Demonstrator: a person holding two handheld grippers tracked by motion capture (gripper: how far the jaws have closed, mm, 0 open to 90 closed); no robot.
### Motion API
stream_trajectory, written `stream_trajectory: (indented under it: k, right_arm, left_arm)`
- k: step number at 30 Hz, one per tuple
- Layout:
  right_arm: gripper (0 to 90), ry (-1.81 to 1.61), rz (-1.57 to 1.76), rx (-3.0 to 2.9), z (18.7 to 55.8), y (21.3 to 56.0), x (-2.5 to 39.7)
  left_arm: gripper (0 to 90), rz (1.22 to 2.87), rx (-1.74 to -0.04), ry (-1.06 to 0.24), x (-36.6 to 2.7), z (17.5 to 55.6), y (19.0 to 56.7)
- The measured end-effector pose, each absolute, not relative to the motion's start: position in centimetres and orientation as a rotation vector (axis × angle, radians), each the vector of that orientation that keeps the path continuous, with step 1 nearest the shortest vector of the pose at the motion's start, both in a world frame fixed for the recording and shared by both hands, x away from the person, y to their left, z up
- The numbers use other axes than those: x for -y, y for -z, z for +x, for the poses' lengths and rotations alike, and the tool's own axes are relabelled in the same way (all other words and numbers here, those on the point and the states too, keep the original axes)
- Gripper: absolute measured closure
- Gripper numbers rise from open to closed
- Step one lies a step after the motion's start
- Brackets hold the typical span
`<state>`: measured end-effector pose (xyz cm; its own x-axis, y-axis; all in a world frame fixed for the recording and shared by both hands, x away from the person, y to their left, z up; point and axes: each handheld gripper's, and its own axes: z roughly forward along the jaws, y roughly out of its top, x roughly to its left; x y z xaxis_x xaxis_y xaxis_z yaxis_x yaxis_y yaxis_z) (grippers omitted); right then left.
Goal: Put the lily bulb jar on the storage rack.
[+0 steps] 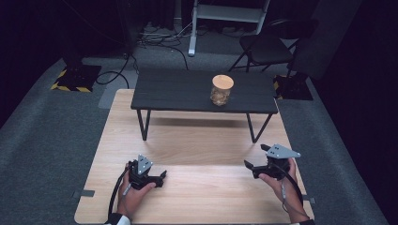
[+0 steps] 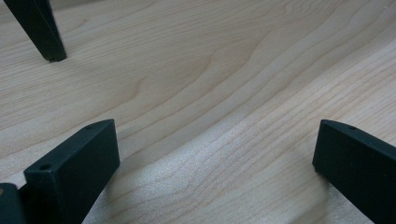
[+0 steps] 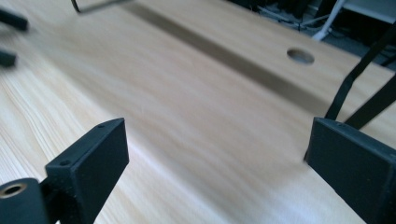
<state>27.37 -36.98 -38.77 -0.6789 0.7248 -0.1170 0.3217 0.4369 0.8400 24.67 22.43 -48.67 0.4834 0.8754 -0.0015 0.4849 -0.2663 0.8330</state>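
The jar [image 1: 221, 89] stands on the small dark table [image 1: 178, 91], upper middle of the high view. It looks like glass, breakable and slippery; hold its sides. Left claw [image 1: 162, 176] and right claw [image 1: 248, 164] are both wide apart over the bench [image 1: 197, 192]

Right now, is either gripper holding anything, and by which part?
Nothing is held. The left gripper and right gripper are open over bare wooden table; the jar stands apart on the black bench.

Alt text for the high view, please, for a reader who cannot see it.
A person's hands hold the left gripper and right gripper low over a light wooden table, both with nothing between their jaws. Beyond them, a glass jar with a wooden lid stands on a small black raised shelf at the table's far end.
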Motion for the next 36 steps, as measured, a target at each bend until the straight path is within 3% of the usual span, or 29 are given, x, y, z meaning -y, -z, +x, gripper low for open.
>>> stream_trajectory:
  k: [16, 36]
  right_arm:
    - [5.1, -1.075, 0.993, -2.301, 26.2, 44.8, 37.6]
    - [3.1, -1.176, 1.041, -2.238, 24.9, 48.1, 38.8]
  left_arm:
    - [0.5, 1.913, -1.129, -0.604, -22.4, 24.7, 48.7]
    - [0.4, 1.914, -1.129, -0.604, -22.4, 24.7, 48.7]
